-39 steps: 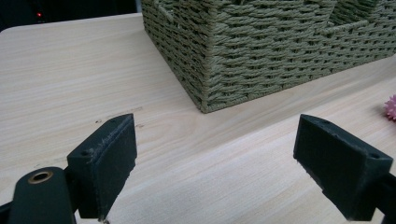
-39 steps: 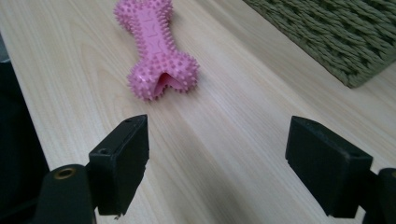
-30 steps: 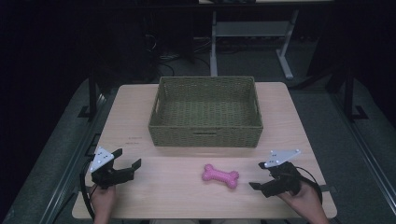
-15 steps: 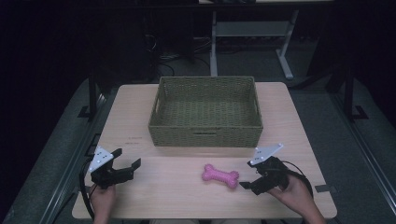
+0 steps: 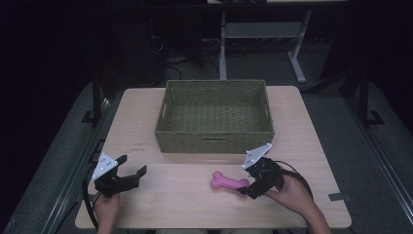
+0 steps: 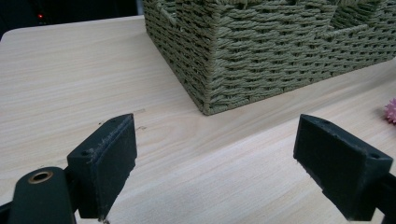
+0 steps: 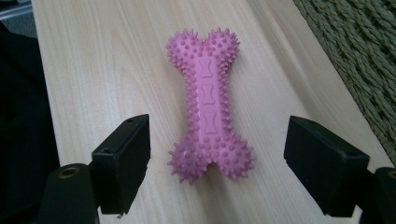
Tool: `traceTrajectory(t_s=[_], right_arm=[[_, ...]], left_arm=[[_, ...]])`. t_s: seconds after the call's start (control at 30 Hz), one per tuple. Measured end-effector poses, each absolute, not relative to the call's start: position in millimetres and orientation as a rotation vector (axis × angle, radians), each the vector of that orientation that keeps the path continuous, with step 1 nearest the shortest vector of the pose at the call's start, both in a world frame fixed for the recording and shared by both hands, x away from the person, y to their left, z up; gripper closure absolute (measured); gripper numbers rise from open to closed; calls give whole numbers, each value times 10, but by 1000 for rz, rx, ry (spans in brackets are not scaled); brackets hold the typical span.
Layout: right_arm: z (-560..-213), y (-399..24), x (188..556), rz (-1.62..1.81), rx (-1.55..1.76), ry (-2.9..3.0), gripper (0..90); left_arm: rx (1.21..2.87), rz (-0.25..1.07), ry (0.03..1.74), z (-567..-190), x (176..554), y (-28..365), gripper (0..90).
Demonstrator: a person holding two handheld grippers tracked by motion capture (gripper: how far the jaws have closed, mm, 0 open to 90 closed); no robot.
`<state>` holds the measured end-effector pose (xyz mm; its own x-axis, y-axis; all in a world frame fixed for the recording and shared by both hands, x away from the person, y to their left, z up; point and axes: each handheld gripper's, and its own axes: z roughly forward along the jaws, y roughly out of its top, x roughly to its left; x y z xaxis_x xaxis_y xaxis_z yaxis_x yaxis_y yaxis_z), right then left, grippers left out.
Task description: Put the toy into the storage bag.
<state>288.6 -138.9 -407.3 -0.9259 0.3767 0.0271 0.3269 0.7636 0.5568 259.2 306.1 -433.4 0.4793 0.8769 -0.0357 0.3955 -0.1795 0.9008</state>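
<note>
Worktop of pale wood carried a pink spiked rubber bone lying flat near its front edge, just in front of a woven green basket and apart from it. At the bone's right end, the right gripper had its jaws spread wide, one on each side of the knobbed end; the right gripper view showed clear gaps between the bone and both jaws, so nothing was pinched. Well apart at the front left corner, the left gripper sat low over bare wood, jaws likewise spread and holding nothing, pointed toward the basket's near corner.
</note>
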Motion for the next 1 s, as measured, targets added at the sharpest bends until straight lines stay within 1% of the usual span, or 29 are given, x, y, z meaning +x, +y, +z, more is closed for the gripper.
traceTrajectory(t_s=[0.53,0.8,1.0], right_arm=[[-4071,-1155,2996,830,518,2927,235],[-4063,-1039,3050,801,481,2945,284],[-4112,-964,3077,767,468,2968,299]], left_arm=[[1772,632,1081,-4331,2592,3067,128],[1770,636,1083,-4329,2591,3077,128],[1768,636,1082,-4327,2589,3078,128]])
